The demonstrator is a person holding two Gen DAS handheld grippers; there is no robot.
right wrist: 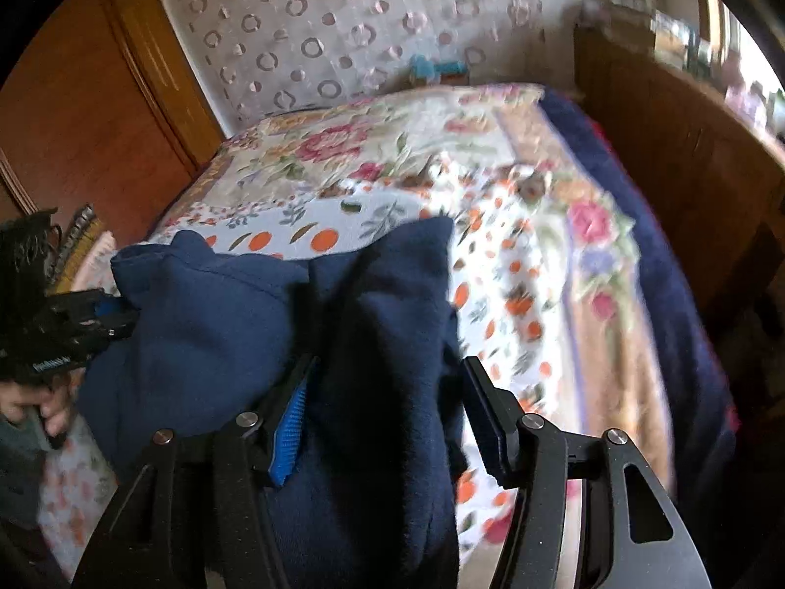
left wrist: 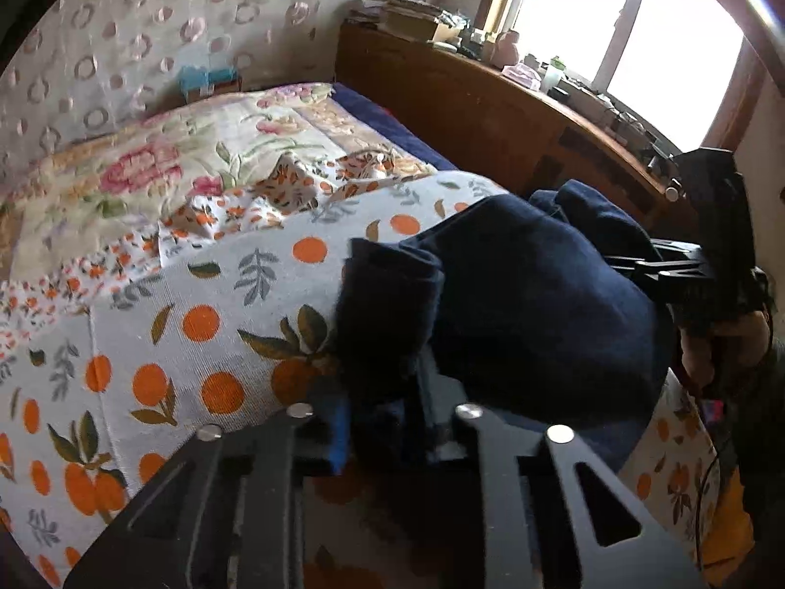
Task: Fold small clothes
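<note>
A dark navy fleece garment (left wrist: 530, 294) is held up above the bed between both grippers. My left gripper (left wrist: 387, 422) is shut on one bunched edge of it, close to the camera. In the right wrist view the same garment (right wrist: 206, 324) hangs across the frame. My right gripper (right wrist: 387, 407) has its jaws apart, with a fold of the garment draped between them and over the left finger (right wrist: 289, 422). The right gripper also shows at the right of the left wrist view (left wrist: 633, 265), against the cloth. The left gripper shows at the left of the right wrist view (right wrist: 115, 319), pinching the cloth.
Below lies a bed with an orange-print sheet (left wrist: 162, 343) and a floral quilt (right wrist: 343, 147). A wooden headboard shelf (left wrist: 466, 93) with clutter stands under a bright window. A wooden door (right wrist: 73, 113) is at the left. A patterned curtain (right wrist: 343, 24) covers the far wall.
</note>
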